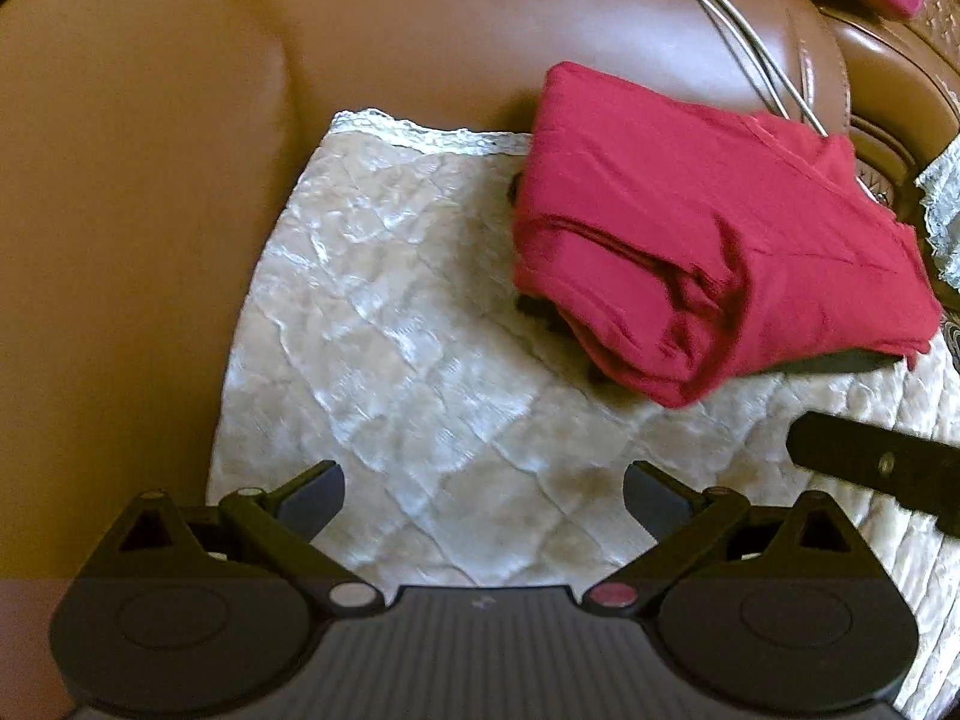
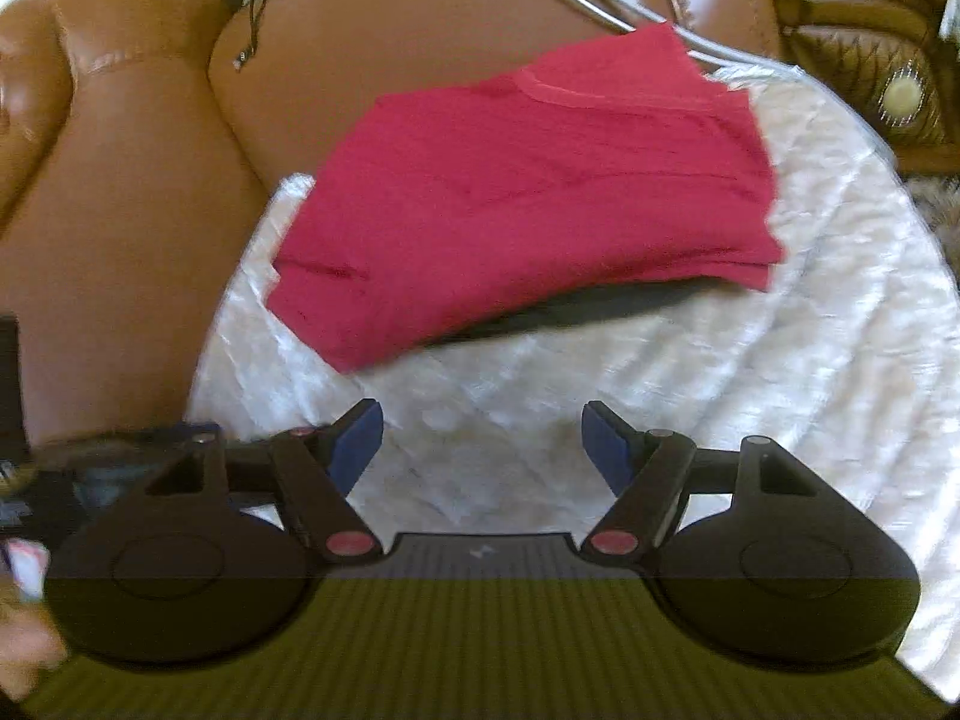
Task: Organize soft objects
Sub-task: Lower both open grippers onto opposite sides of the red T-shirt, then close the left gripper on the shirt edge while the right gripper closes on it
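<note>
Red folded cloth (image 1: 708, 228) lies on a quilted cream seat cover (image 1: 390, 330) that is spread over the seat of a brown leather sofa (image 1: 132, 180). In the left wrist view its long axis runs on a slant, from the upper left near the sofa's backrest down to the lower right, and the rolled, folded end points toward the camera at the lower middle of the bundle. In the right wrist view the same red cloth (image 2: 528, 180) stretches from lower left to upper right, with one corner reaching up toward the backrest. A dark garment (image 2: 576, 300) shows as a thin band under its near edge, so the red piece is stacked on top of it. Two pale cables (image 1: 738, 36) curve down the backrest behind the bundle.

Both tools are held over the bare part of the cover, in front of the bundle and apart from it. The left gripper (image 1: 483, 498) has its fingers spread wide with nothing between them. The right gripper (image 2: 483, 450) also has its fingers spread apart and empty; its blue pads (image 2: 360, 444) face each other across quilted cloth. A dark bar (image 1: 876, 468) enters the left wrist view from the right edge; I cannot tell for certain what it is.
</note>
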A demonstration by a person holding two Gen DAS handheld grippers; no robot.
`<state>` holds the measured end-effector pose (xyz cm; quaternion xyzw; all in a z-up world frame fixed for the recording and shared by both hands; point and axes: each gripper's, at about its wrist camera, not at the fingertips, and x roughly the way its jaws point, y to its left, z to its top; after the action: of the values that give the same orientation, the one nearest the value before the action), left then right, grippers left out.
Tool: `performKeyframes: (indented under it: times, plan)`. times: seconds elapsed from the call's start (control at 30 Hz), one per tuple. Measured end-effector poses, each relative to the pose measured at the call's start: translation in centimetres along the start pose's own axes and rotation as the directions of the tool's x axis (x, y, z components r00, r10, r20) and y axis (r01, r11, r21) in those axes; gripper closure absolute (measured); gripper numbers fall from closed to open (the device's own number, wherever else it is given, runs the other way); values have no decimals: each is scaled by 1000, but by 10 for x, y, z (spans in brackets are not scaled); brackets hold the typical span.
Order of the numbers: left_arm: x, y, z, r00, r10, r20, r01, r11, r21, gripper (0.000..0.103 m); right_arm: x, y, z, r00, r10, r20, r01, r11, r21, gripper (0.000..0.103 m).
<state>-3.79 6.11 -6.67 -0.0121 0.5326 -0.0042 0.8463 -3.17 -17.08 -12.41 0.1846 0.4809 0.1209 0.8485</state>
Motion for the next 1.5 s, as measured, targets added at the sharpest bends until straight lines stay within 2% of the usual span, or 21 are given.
performKeyframes:
  times: [0.13,0.23,0.5,0.6,0.67,0.73,0.83,0.87,0.9,1.0,1.07,1.13,1.23,1.33,1.4,1.43,1.5]
  plan:
    - [2,13,10,1000,-24,5,24,999,-25,1,15,4,13,997,74,-5,-73,990,120,22]
    - [6,19,18,1000,-27,7,27,999,-29,1,29,-1,16,996,91,-10,-87,976,202,22]
    - [16,33,32,999,-47,4,47,998,-37,1,65,-14,24,991,137,-1,-125,907,403,22]
    - [17,39,39,996,-93,8,93,994,-63,1,75,-21,27,986,162,31,-159,883,441,21]
    - [16,45,45,987,-159,25,161,981,-109,1,81,-22,30,983,181,38,-179,882,436,21]
    - [21,54,53,966,-257,27,258,949,-179,1,83,-24,33,980,192,47,-193,880,434,21]
    - [33,66,66,921,-387,31,379,879,-290,1,81,-25,34,979,194,62,-202,877,435,32]
    - [38,69,71,905,-423,34,411,853,-320,1,80,-27,33,977,202,69,-211,871,445,39]
    - [43,71,75,889,-457,38,440,828,-347,1,79,-30,34,974,213,77,-224,860,458,46]
    - [55,75,87,848,-528,53,503,768,-396,1,75,-40,36,964,248,98,-263,826,499,57]
    - [58,77,94,825,-561,74,537,735,-413,1,74,-47,38,956,273,108,-288,798,529,60]
    - [61,78,100,801,-592,87,568,706,-422,0,76,-56,34,944,303,130,-320,741,591,62]
    - [72,72,109,794,-607,36,564,714,-415,0,79,-66,29,921,350,171,-371,659,654,63]
    - [91,64,113,773,-633,-43,552,705,-445,0,82,-75,25,895,391,214,-420,577,700,63]
    - [105,61,112,739,-672,-46,573,663,-482,0,82,-81,23,880,410,240,-444,529,723,63]
    - [110,61,111,729,-684,-42,578,646,-499,0,82,-84,22,874,417,249,-453,513,729,63]
    - [123,58,109,691,-723,-31,598,594,-538,0,82,-86,22,865,429,261,-466,493,735,63]
